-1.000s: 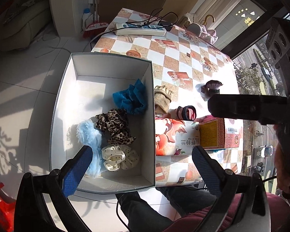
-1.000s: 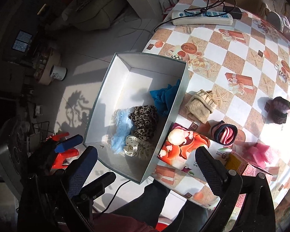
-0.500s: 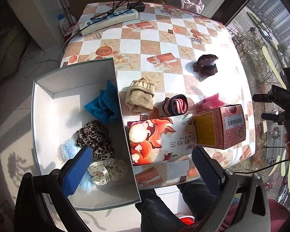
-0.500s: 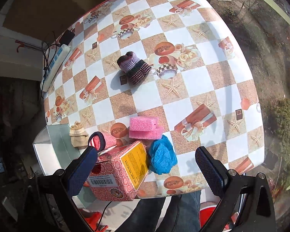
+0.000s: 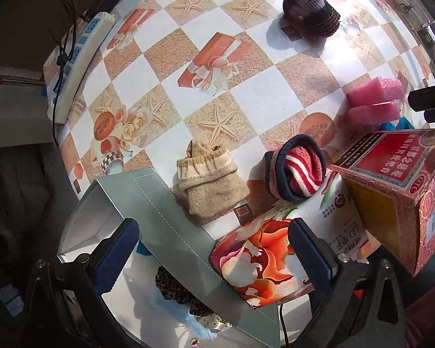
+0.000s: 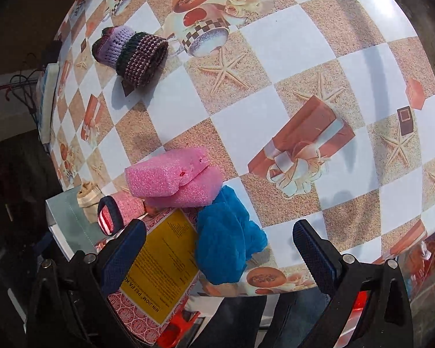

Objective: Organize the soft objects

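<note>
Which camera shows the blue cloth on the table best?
The right wrist view: the blue cloth lies whole between the open claw's fingers. The left wrist view shows only a sliver behind the red box.

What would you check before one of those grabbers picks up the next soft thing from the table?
1. Right gripper open and holding nothing: ok.
2. Left gripper open and holding nothing: ok.
3. Blue cloth in front of the right gripper, nothing on top of it: ok.
4. Pink sponges clear of the cloth: not ok, the lower one touches it.
5. Red medicine box clear of the cloth: not ok, it sits right against it.
6. Room left in the white box: cannot tell, mostly hidden.
</note>
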The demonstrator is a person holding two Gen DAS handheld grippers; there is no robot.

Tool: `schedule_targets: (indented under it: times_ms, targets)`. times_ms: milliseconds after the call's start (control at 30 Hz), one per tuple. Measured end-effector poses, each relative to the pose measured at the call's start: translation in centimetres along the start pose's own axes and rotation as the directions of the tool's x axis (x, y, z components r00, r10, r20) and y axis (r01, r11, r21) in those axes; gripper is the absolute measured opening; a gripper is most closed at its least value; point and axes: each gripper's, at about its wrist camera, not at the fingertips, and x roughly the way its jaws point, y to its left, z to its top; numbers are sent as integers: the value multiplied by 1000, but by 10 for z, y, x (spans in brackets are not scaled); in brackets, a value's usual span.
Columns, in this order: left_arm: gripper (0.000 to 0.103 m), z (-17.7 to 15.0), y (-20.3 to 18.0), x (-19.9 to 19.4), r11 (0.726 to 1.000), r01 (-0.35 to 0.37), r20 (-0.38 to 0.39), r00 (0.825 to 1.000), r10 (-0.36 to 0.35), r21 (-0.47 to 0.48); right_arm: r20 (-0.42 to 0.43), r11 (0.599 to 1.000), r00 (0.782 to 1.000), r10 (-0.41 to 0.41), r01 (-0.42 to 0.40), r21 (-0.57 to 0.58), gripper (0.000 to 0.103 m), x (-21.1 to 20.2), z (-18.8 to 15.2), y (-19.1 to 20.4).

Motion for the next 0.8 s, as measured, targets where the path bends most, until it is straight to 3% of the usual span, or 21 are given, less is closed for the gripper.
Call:
schedule_targets:
  times_ms: [167,267,333,400,467,500,567,667,733,800]
  targets:
    - [103,29,-18,33,978,-35,-93,994,55,207,-103,997,995,4,-12,-75,102,25,23,23]
    - [103,46,-20,48,977,-29,-127,990,58,213,-135,991,986,-95,80,-110,102,41,29,31]
    - [103,55,-19,54,977,-50,-123,989,76,205,-100,983,983,-154,143,-112,102,41,36,29]
    - [103,65,-16,56,970,-149,-64,984,164,193,-21,970,975,-221,218,-104,102,30,44,24]
    - [103,81,-5,53,937,-323,24,946,323,133,73,945,949,-308,314,-88,102,14,54,18]
    - [103,87,4,49,935,-347,39,938,345,78,113,934,933,-341,349,-70,102,4,58,13]
    - [103,94,26,35,959,-276,53,959,279,-60,169,940,928,-331,341,-30,102,-15,62,0]
    - [103,90,50,15,977,-48,79,995,66,-206,200,962,944,-262,273,-25,102,-33,59,-14]
    - [103,83,54,13,966,80,69,995,-65,-245,199,961,949,-245,265,-78,102,-32,54,-14]
    - [103,83,40,15,957,139,42,990,-133,-255,195,944,946,-260,291,-156,102,-24,47,-11]
